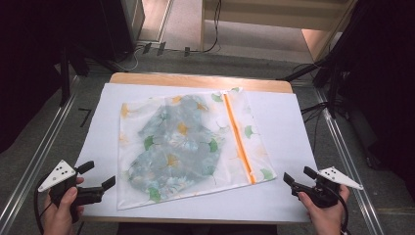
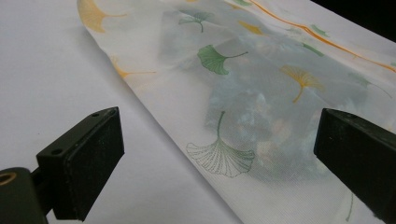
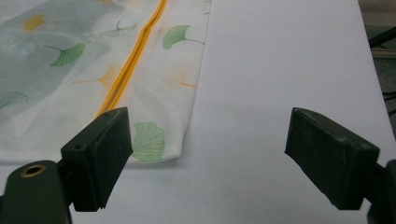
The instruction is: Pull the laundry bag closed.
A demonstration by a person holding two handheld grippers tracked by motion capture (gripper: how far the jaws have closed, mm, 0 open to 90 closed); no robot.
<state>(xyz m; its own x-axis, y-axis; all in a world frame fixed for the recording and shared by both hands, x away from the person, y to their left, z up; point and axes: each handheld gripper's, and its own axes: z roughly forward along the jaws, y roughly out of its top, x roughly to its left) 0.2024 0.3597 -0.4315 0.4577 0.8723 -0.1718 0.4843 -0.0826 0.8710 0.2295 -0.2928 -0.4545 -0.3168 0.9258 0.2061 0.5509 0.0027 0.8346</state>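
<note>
I hold my left gripper (image 1: 96,175) at the near left corner of the counter (image 1: 195,80), its jaws spread wide with nothing between them. My right gripper (image 1: 297,179) sits at the near right corner, jaws likewise apart and bare. Between them lies the mesh laundry bag (image 1: 188,147), flat on a white sheet (image 1: 279,127) that covers most of the wooden top. The bag lies a little askew, its near left corner just beside my left gripper and its near right corner close to my right one.

The bag is thin, translucent white netting printed with green and yellow ginkgo leaves. Through it I see a folded, blue-grey flowered cloth (image 1: 173,142) that fills its left and middle part and makes it bulge softly. An orange zipper (image 1: 237,137) runs straight along the right side, from the far edge to the near one.

In the left gripper view the fine weave of the bag (image 2: 224,116) shows clearly, its edge running slantwise between my jaws. In the right gripper view the bag's corner (image 3: 154,140) lies flat by my left-hand jaw, with the zipper (image 3: 135,56) leading away.

Nothing stands between either gripper and the bag. Beyond the counter there are grey floor, metal rails and loose cables.
</note>
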